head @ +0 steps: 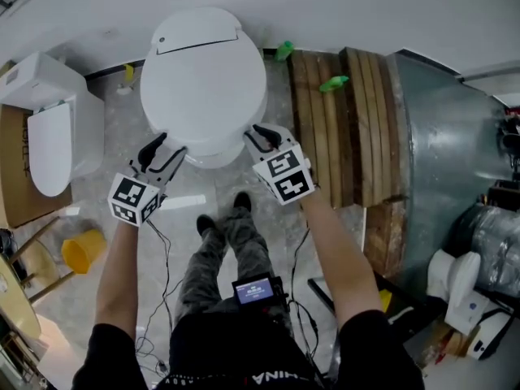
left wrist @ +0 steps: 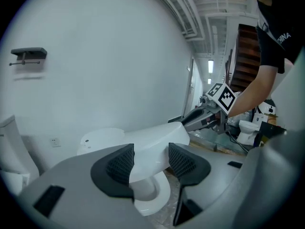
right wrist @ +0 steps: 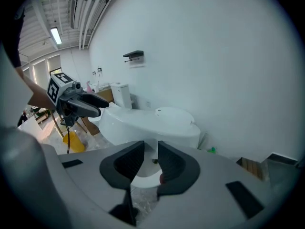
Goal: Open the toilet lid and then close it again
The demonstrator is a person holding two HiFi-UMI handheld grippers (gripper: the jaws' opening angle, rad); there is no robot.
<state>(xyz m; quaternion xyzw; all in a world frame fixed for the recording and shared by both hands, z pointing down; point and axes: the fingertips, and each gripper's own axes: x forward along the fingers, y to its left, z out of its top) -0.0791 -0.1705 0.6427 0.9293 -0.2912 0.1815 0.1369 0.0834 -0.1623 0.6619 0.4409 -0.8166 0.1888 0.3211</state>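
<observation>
Toilet lid [head: 203,80] lies flat down on the bowl; the toilet stands on the floor [head: 195,193] at its far edge, back against the wall, w/ wooden planks [head: 341,128] along its right side and a 2nd toilet [head: 49,128] off to the left. Both tongs sit at the lid's front rim. L gripper [head: 171,146] is at the front-left, R gripper [head: 256,135] at the front-right, both angled down toward the rim. In the left gripper view the L gripper's [left wrist: 151,161] jaws are spread wide, w/ the lid's front lip showing in the gap but neither pad pressing on it, so nothing is gripped. In the right gripper view the R gripper's [right wrist: 151,159] jaws stand closer together but w/ a clear gap. Only the bowl and floor show beyond, so it pinches nothing either. Progress, as a judgement: the lid is shut and no grip is on it. That fits either the approach before lifting or the finish after closing, and these pics alone can't say which. If it's the start, all is left: get a hold under the front lip, swing the lid up to the wall, then lower it again.
</observation>
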